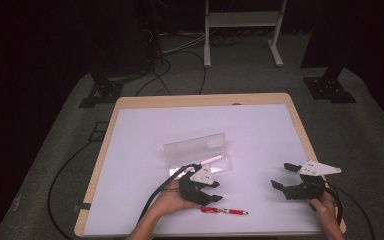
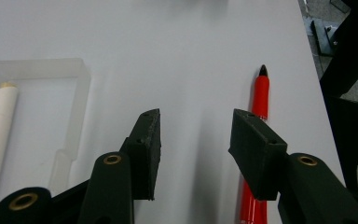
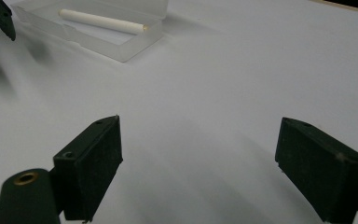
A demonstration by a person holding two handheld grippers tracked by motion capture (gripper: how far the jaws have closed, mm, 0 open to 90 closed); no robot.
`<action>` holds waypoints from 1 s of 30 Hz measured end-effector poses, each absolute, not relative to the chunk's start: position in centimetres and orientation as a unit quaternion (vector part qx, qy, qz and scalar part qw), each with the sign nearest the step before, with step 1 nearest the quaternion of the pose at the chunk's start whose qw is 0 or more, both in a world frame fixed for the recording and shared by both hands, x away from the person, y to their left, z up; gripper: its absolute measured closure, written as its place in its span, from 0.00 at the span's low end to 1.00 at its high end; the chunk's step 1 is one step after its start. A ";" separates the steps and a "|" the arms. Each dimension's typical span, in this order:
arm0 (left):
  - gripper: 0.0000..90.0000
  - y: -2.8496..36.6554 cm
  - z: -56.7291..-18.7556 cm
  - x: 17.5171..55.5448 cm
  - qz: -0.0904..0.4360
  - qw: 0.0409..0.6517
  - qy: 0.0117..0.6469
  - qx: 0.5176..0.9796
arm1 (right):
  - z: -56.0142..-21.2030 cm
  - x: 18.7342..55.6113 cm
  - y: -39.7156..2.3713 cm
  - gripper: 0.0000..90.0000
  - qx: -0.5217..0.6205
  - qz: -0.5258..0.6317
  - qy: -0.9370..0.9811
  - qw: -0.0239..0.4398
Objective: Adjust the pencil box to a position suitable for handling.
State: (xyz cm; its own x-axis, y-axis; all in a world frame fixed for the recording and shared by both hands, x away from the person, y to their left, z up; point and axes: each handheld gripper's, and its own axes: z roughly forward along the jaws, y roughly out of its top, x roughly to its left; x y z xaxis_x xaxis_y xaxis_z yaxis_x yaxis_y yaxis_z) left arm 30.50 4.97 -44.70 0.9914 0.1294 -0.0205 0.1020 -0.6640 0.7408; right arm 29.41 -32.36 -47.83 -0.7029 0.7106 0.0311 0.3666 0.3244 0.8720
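High view: red pen (image 1: 224,211) lying flat on the surface (image 1: 260,130), long axis crosswise, just beside the left gripper (image 1: 206,190), whose jaws are parted and empty. Right gripper (image 1: 287,176), jaws likewise released, is held well apart. Open case (image 1: 197,152) with white stick (image 1: 213,159) stands beyond.

High view: fixed above the near edge of the table (image 1: 130,102), looking forward and down over the whole top. Left gripper view: low and close over the white surface, sighting past a red pen (image 2: 260,100). Right gripper view: equally low. All 3 views share the clear plastic case (image 1: 197,150) (white stick (image 3: 100,21) inside).
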 end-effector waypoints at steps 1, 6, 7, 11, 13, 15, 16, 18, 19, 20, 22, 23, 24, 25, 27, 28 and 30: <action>0.59 5.0 -44.8 30.4 0.016 0.403 0.063 0.913 | -47.8 29.4 -32.4 0.15 0.340 0.472 0.793 0.182; 0.58 4.9 -44.8 30.0 0.014 0.406 0.060 0.912 | -47.8 29.4 -32.4 0.15 0.340 0.472 0.793 0.183; 0.58 4.8 -44.8 30.0 0.015 0.404 0.057 0.913 | -47.8 29.4 -32.4 0.15 0.340 0.472 0.793 0.183; 0.58 4.7 -44.8 29.7 0.013 0.404 0.054 0.913 | -47.8 29.4 -32.4 0.15 0.340 0.471 0.793 0.182; 0.58 4.6 -44.8 29.5 0.013 0.406 0.051 0.912 | -47.8 29.4 -32.4 0.15 0.340 0.472 0.793 0.183; 0.58 4.5 -44.8 29.3 0.013 0.410 0.048 0.911 | -47.8 29.4 -32.4 0.15 0.340 0.472 0.793 0.183; 0.58 4.4 -44.8 29.2 0.011 0.409 0.046 0.911 | -47.8 29.4 -32.4 0.15 0.339 0.472 0.793 0.183; 0.58 4.3 -44.9 29.1 0.011 0.406 0.043 0.913 | -47.8 29.4 -32.4 0.15 0.339 0.472 0.793 0.183; 0.58 4.2 -45.0 29.0 0.009 0.408 0.042 0.912 | -47.8 29.4 -32.4 0.15 0.340 0.472 0.793 0.183; 0.58 4.2 -45.1 28.9 0.007 0.407 0.041 0.912 | -47.8 29.4 -32.4 0.15 0.340 0.472 0.793 0.183; 0.58 4.1 -45.2 28.8 0.008 0.407 0.039 0.913 | -47.8 29.4 -32.4 0.15 0.340 0.472 0.793 0.183; 0.58 4.0 -45.2 28.7 0.007 0.406 0.037 0.913 | -47.8 29.4 -32.4 0.15 0.340 0.471 0.793 0.183; 0.58 4.0 -45.2 28.7 0.007 0.405 0.035 0.913 | -47.8 29.4 -32.4 0.15 0.340 0.471 0.793 0.183; 0.59 3.9 -45.2 28.6 0.008 0.406 0.034 0.913 | -47.8 29.4 -32.4 0.15 0.340 0.471 0.793 0.183; 0.59 3.8 -45.3 28.5 0.008 0.404 0.031 0.914 | -47.8 29.4 -32.4 0.15 0.340 0.471 0.793 0.183; 0.59 3.7 -45.3 28.5 0.009 0.403 0.028 0.915 | -47.8 29.4 -32.4 0.15 0.340 0.471 0.793 0.183; 0.60 3.7 -45.4 28.4 0.010 0.400 0.025 0.916 | -47.8 29.4 -32.4 0.15 0.340 0.472 0.793 0.183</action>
